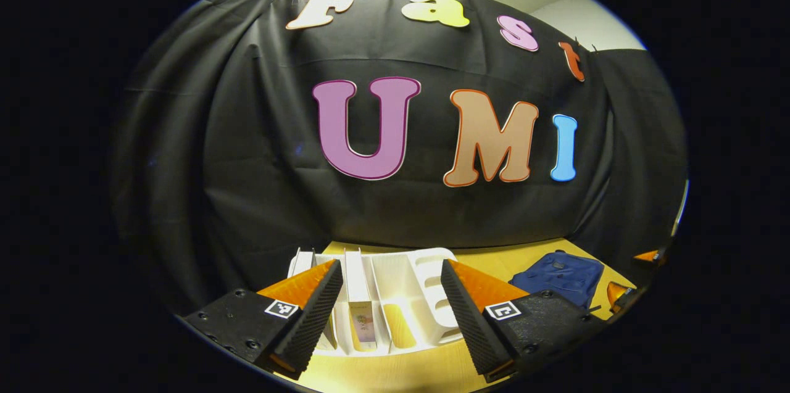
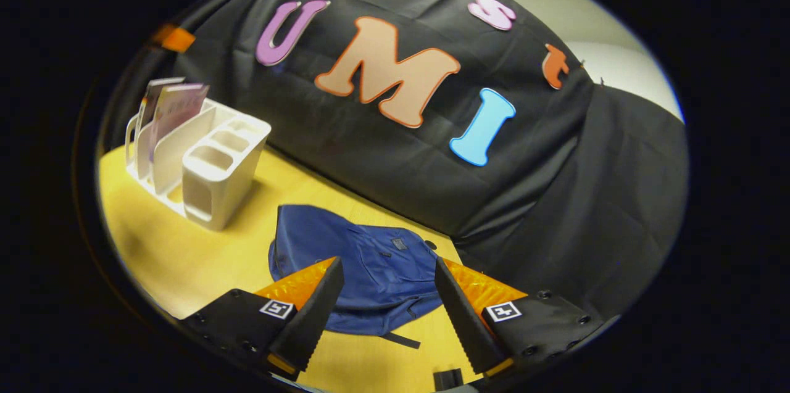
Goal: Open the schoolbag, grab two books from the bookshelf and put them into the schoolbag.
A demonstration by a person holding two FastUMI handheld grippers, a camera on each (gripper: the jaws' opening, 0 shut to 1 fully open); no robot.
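Observation:
A white bookshelf (image 1: 426, 294) stands on the yellow table, with a book (image 1: 358, 300) upright in one of its slots. My left gripper (image 1: 392, 313) hangs open just in front of it, nothing between its fingers. A blue schoolbag (image 1: 558, 279) lies flat to the right. In the right gripper view the schoolbag (image 2: 370, 269) lies closed on the table, and my right gripper (image 2: 386, 306) is open above its near edge. The bookshelf (image 2: 210, 165) stands far left there, holding two books (image 2: 176, 109). The other gripper (image 1: 623, 294) shows at the right edge of the left gripper view.
The yellow table (image 2: 179, 251) runs up to the black cloth wall (image 2: 555, 195) behind the bag and shelf. Bare tabletop lies between the bookshelf and the schoolbag. A dark strap (image 2: 401, 339) trails from the bag's near side.

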